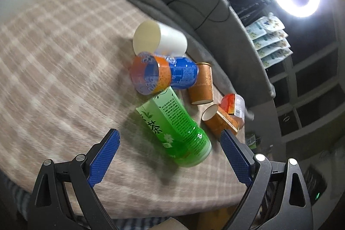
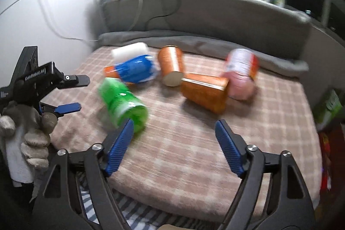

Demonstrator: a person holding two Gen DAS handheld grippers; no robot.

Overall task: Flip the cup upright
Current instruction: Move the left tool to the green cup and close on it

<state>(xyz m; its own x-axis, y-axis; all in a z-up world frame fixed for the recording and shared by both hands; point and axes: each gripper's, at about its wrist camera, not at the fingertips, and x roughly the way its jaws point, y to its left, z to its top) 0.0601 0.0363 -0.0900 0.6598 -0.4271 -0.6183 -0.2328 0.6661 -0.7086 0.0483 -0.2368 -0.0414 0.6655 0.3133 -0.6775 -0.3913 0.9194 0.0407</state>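
Checked cloth (image 2: 183, 143) under toppled cups (image 2: 204, 92), grey cushion (image 2: 215, 14) behind.

Glossy green plastic cup (image 1: 175, 130), matt white paper cup (image 1: 159, 38), soft woven checked cloth (image 1: 60, 70), ribbed blue pads (image 1: 104, 162)

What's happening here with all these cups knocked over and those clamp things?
A person holds a two-finger gripper in each hand, aiming to stand cups upright. Six cups lie tipped on the checked blanket: white, blue-and-orange, green, two brown ones and a red-and-white one. Both the left gripper and right gripper are open and empty, hovering near the green cup. Nothing is grasped yet.
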